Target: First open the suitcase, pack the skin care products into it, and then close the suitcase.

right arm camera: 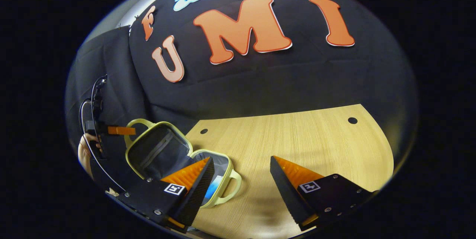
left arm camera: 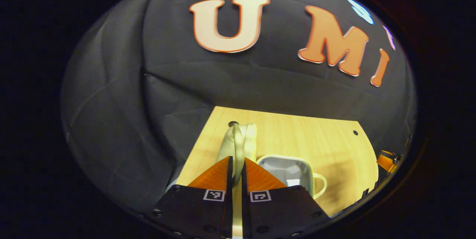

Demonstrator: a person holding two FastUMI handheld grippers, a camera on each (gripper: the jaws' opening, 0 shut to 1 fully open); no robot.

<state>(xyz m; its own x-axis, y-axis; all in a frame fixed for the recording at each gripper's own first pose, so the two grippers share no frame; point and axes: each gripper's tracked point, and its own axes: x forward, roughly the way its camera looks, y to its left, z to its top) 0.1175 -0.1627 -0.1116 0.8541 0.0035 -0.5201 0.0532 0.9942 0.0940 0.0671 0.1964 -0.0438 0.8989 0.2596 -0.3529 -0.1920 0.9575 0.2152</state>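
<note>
A small suitcase with a pale yellow-green rim lies open on the wooden table. Its lid (right arm camera: 158, 151) stands tilted up, showing a dark inner lining with a zip. In the left gripper view I see that lid (left arm camera: 238, 142) edge-on, and my left gripper (left arm camera: 238, 159) is shut on its rim. The base (left arm camera: 286, 168) sits just right of it, grey-lined, with a loop handle (left arm camera: 320, 186). A blue and white item (right arm camera: 214, 189) lies in the base (right arm camera: 223, 164). My right gripper (right arm camera: 241, 158) hangs open above the table, right of the suitcase, holding nothing.
The wooden table (right arm camera: 297, 135) stretches to the right of the suitcase, with small round holes (right arm camera: 352, 120) near its far edge. A hand (right arm camera: 85, 149) and black cables show at the far left, behind the lid. The black cloth wall closes the back.
</note>
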